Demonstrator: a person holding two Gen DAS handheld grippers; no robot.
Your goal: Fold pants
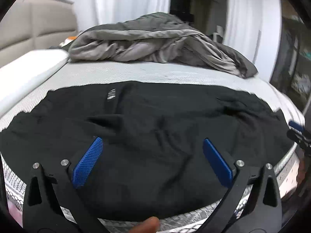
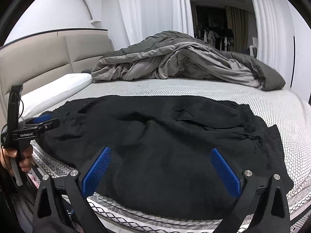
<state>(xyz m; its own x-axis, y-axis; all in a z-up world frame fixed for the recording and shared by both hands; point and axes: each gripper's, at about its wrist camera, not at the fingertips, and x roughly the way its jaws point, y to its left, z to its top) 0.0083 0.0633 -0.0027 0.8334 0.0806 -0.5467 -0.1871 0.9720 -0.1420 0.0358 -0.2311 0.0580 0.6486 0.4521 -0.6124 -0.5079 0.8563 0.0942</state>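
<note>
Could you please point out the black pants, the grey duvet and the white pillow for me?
black pants (image 2: 155, 145): right wrist view, middle of the fabric.
grey duvet (image 2: 184, 62): right wrist view, crumpled centre.
white pillow (image 1: 29, 73): left wrist view, top surface.

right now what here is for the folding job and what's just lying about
For the job: pants, left gripper, right gripper, both open above the pants.

Lying about: grey duvet, white pillow, mattress, headboard, curtains.

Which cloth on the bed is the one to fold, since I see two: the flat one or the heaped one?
The black pants, spread flat nearest both open grippers. The grey blanket lies bunched in a heap farther back.
</note>
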